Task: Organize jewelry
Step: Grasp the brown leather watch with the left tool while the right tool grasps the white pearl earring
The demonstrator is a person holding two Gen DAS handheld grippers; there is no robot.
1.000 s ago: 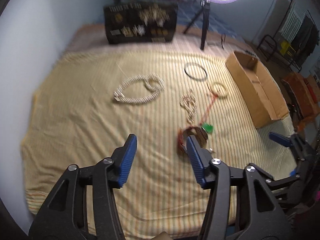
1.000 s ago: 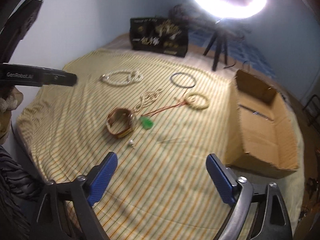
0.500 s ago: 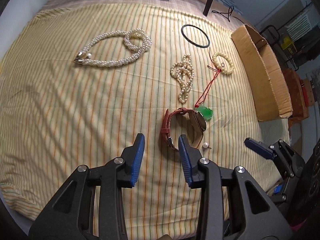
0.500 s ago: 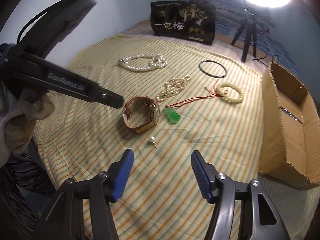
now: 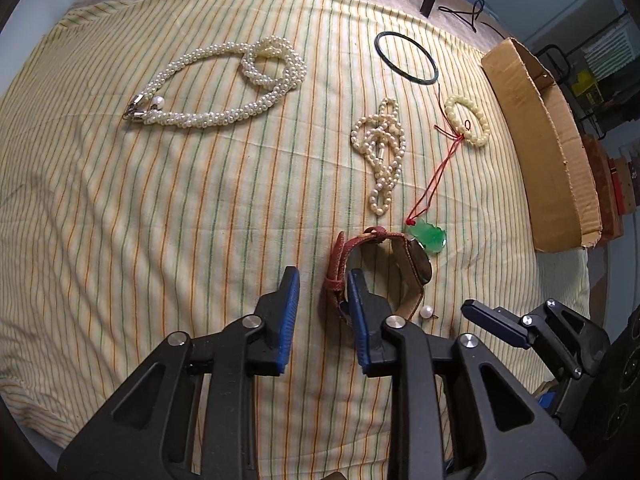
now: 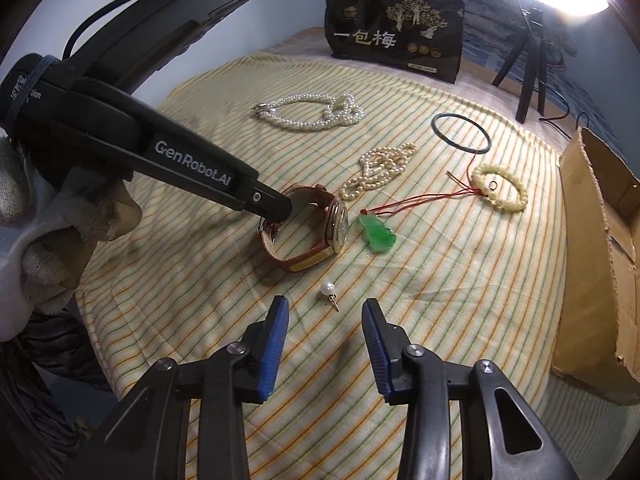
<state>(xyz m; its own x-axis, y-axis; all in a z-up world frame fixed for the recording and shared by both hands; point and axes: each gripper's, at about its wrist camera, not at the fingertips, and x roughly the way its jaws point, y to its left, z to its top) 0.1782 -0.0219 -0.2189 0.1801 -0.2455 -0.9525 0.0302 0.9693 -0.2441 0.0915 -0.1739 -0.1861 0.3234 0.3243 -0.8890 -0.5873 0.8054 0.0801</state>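
Left gripper [image 5: 320,288] spread, straddling watch [image 5: 378,270] strap: supple leather, likely light; pinch strap, spare glass face

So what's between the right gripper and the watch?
Only the loose pearl stud on bare striped cloth, just ahead of the right gripper; the watch lies beyond it. The right wrist view shows this best.

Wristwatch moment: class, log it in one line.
left claw: open, straddling wristwatch strap | right claw: open, near pearl earring | box: no jewelry visible
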